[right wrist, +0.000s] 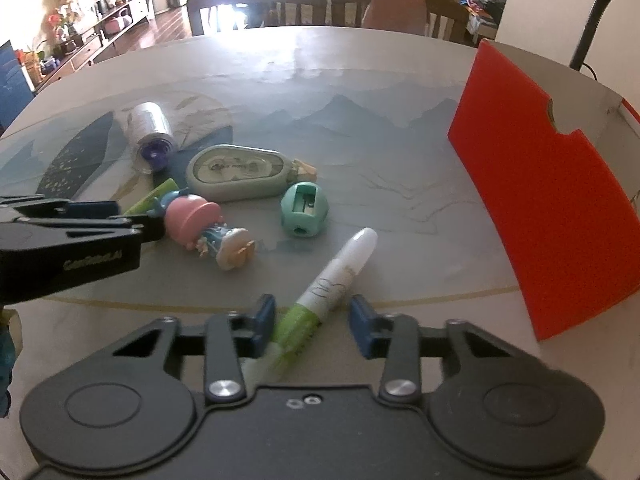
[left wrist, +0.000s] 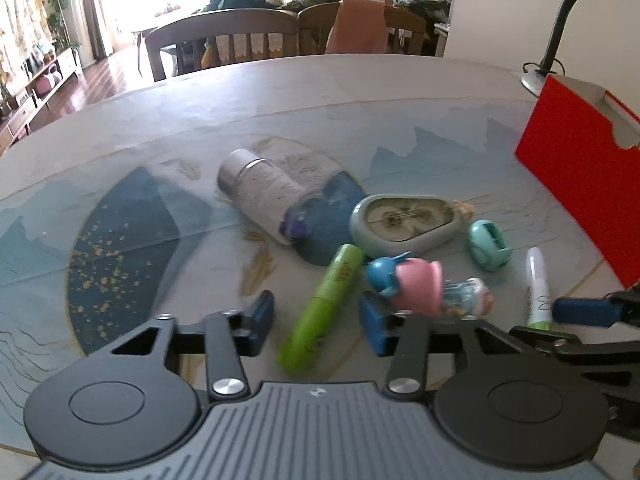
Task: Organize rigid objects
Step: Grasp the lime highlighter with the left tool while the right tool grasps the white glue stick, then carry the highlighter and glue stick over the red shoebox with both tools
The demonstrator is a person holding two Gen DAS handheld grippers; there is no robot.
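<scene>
A green tube [left wrist: 320, 312] lies slantwise between the blue pads of my left gripper [left wrist: 318, 324], with a gap on each side; the jaws stand open. A white and green marker [right wrist: 320, 292] lies slantwise inside my right gripper [right wrist: 314, 322]. Its left pad brushes the marker's green end, and a thin gap shows at the right pad, so the gripper is open. Just beyond lie a doll in a pink hat [left wrist: 424, 286] [right wrist: 204, 228], a teal sharpener [right wrist: 304, 210], a pale green clock [right wrist: 236, 172] and a grey cylinder [left wrist: 260, 192].
A tall red open box [right wrist: 552, 184] [left wrist: 580, 184] stands at the table's right side. Behind it is a desk lamp [left wrist: 556, 32]. Wooden chairs [left wrist: 224, 40] line the far edge. The patterned tablecloth [left wrist: 120, 240] is bare to the left of the pile.
</scene>
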